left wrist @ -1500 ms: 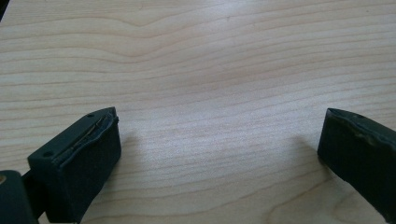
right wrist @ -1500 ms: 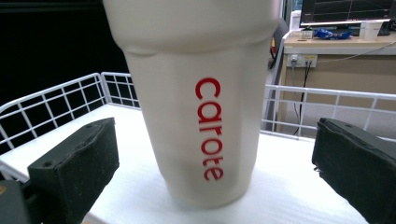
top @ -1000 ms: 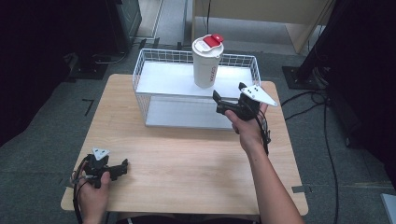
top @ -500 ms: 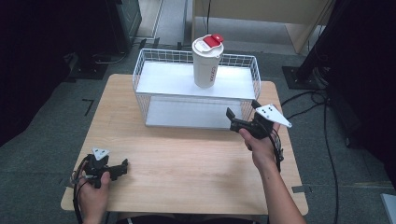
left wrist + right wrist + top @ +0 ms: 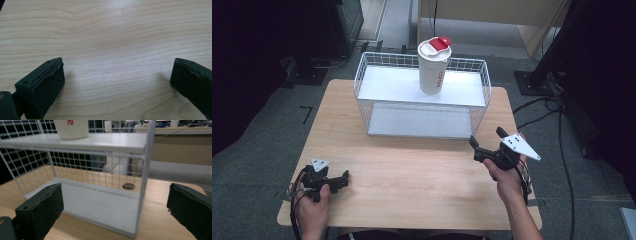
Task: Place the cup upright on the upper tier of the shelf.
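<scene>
Withdrawn right gripper (image 5: 486, 139) leaves cup (image 5: 433, 66) standing, seemingly upright, on rack (image 5: 422, 87).

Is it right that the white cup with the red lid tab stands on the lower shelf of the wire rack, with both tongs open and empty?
Not quite: the cup stands on the wire rack's upper shelf, as the high view shows. Both tongs, left and right, are open and empty.

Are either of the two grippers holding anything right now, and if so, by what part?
Nothing is held. The left gripper and right gripper are both open with nothing between their jaws; the white paper cup stands untouched on the wire rack's shelf.
</scene>
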Available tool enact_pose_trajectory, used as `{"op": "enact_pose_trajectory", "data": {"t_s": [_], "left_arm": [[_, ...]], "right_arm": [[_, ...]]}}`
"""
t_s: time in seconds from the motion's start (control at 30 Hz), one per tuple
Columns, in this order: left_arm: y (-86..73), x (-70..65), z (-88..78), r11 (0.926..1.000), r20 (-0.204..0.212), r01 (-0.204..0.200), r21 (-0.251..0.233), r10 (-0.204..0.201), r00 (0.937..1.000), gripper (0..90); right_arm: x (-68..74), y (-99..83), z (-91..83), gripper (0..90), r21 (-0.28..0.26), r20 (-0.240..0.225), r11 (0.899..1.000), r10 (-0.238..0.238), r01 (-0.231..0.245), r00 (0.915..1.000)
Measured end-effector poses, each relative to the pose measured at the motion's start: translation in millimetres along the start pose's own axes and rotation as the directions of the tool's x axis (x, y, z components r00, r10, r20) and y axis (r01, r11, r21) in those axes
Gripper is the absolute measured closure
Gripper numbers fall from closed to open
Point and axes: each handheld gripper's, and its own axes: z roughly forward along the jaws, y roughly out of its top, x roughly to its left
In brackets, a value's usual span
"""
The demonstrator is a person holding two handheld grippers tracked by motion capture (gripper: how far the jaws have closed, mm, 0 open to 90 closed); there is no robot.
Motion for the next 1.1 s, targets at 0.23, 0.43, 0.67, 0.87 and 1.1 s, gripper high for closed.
{"op": "enact_pose_trajectory", "data": {"t_s": [0.23,0.43,0.67,0.87,1.1], "left_arm": [[0.0,-0.1,-0.1,1.0000,0.002,-0.002,0.001,0.002,1.0000,0.0],[0.0,-0.2,0.0,1.0000,0.002,-0.002,0.000,0.002,1.0000,0.0],[0.0,-0.1,-0.1,1.0000,0.002,-0.003,0.001,0.003,1.0000,0.0],[0.0,-0.1,-0.1,1.0000,0.002,-0.003,0.001,0.003,1.0000,0.0],[0.0,-0.1,0.0,1.0000,0.002,-0.003,0.000,0.003,1.0000,0.0]], "right_arm": [[-19.5,-30.6,-30.2,0.9,0.027,0.015,1.000,0.006,-0.007,0.9999],[-40.0,-58.3,-44.8,1.0,0.080,0.036,0.996,0.035,-0.038,0.9987],[-51.5,-87.6,-54.2,1.1,0.152,0.057,0.984,0.079,-0.087,0.9952],[-59.9,-109.4,-61.6,1.1,0.287,0.091,0.954,0.065,-0.089,0.9937],[-61.4,-119.0,-65.8,2.5,0.441,0.116,0.891,0.063,-0.108,0.9912]]}}
